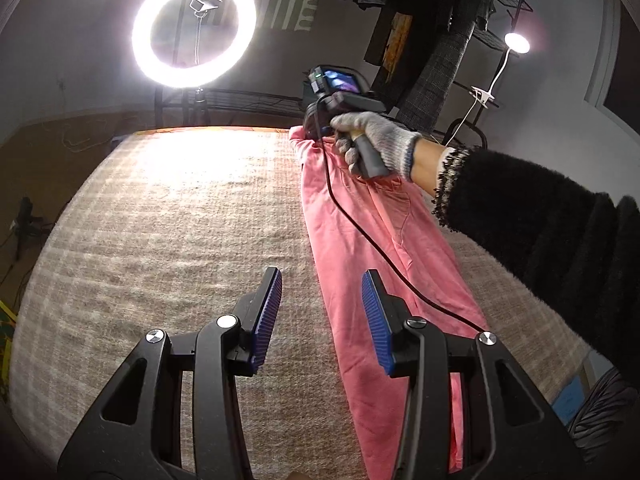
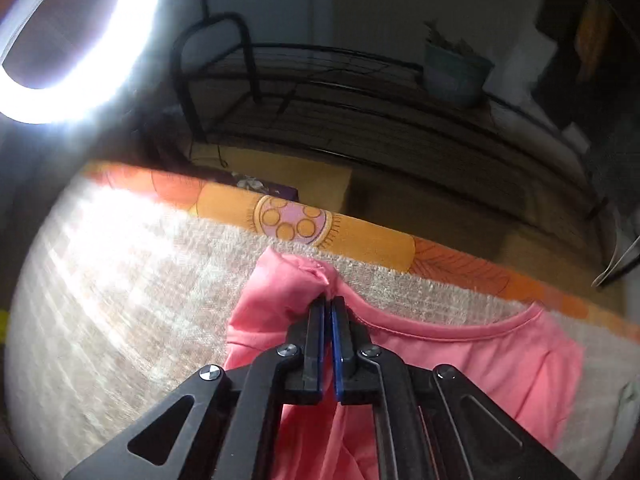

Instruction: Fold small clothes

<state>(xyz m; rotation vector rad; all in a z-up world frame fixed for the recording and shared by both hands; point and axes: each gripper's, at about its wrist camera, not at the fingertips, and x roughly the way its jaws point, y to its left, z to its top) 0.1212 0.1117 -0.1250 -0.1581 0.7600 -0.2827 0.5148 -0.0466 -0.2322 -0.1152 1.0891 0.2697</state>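
A pink garment lies folded lengthwise in a long strip on the beige checked blanket. My left gripper is open and empty, hovering over the strip's left edge near its close end. My right gripper is shut on a bunched fold of the pink garment near its neckline, at the far end by the blanket's edge. In the left wrist view the right gripper's body is held by a gloved hand over the garment's far end; its fingertips are hidden there.
A bright ring light stands beyond the far edge. An orange patterned sheet borders the blanket. A black metal rack and hanging clothes are behind. A black cable trails across the garment.
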